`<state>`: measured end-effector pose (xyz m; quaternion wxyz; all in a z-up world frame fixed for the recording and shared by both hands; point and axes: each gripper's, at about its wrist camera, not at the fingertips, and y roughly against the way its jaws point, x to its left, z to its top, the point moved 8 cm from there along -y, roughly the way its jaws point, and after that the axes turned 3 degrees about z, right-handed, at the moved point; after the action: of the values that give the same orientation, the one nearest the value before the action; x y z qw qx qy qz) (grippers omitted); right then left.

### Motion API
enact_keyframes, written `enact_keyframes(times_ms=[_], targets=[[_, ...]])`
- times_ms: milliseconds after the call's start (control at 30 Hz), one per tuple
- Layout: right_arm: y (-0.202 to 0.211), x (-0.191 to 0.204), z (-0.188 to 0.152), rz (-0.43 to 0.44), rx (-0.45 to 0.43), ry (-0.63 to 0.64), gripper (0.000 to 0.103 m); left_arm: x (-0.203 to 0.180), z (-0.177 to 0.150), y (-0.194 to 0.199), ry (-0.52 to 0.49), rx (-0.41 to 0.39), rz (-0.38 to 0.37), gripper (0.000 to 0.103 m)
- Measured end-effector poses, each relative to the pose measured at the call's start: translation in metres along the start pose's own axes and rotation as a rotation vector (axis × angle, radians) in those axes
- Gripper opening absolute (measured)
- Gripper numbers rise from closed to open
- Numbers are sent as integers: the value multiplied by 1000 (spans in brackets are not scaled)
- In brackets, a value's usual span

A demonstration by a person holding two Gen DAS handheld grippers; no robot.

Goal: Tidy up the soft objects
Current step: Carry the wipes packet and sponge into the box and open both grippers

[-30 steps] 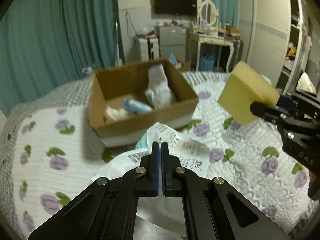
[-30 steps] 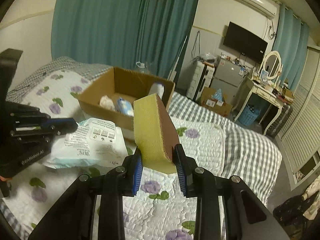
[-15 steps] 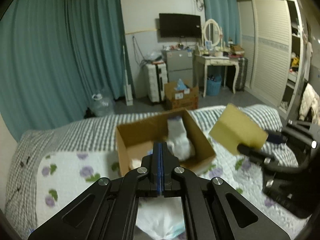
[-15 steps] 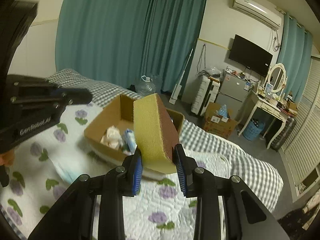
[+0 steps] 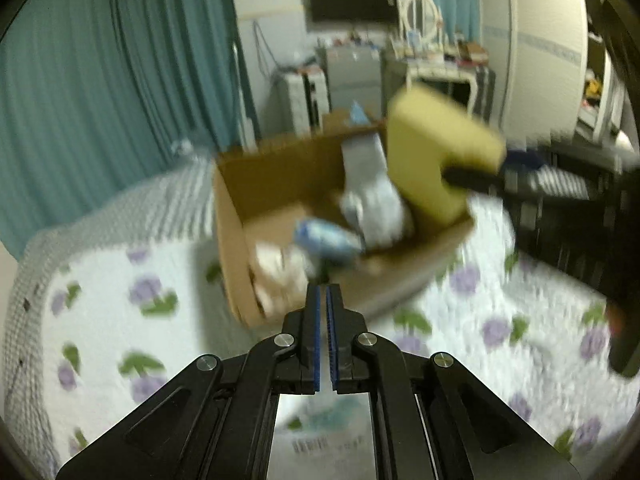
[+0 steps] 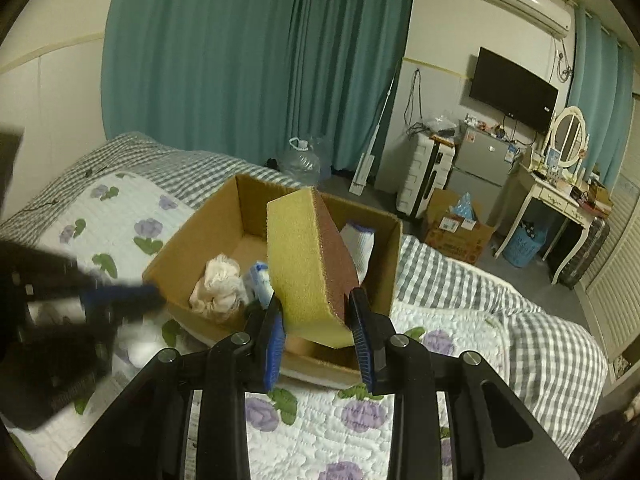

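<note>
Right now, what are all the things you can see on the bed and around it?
sponge: one, yellow with brown side, held over the box
box: one, brown cardboard, on the bed
rag: one, cream, inside box
white pack: one, upright inside box
quilt: one, white with purple flowers
curtains: teal, behind the bed
television: one, black, on wall
left gripper: jaws closed, empty
right gripper: jaws clamped on sponge

box [image 6: 224, 240] on bed [image 6: 460, 304] | sponge [image 6: 304, 260] above box's near wall | cloth bundle [image 6: 218, 286] inside box, left
</note>
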<state>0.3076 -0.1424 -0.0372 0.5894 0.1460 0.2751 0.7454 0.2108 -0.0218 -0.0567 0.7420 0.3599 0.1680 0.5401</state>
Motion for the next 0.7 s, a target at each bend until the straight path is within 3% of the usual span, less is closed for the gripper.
enact_keyframes(times_ms=[133,200,267,367,467,600,700], targets=[[5,1,-11,-25,12,35,30,-14,-44,-5,-24,99,-42,8],[12,1,-17,-32,15,39,30,-20,-61,-5,-19,140,-77,23],[20,-1,-22,-43,19,43,30,-23,-78,-5,-10,159,-69,62],[29,-3,-30,-44,21,39,30,-24,-86,0,-18,117,-13,82],[35,-6,-36,-43,23,26,30,-22,-89,-8,-20,123,-6,94],[34,-11,-43,-45,31,7,30,-28,-107,-38,-43,234,-24,95],[32,-12,-45,-42,34,-3,30,-31,-112,-49,-44,250,-44,95]])
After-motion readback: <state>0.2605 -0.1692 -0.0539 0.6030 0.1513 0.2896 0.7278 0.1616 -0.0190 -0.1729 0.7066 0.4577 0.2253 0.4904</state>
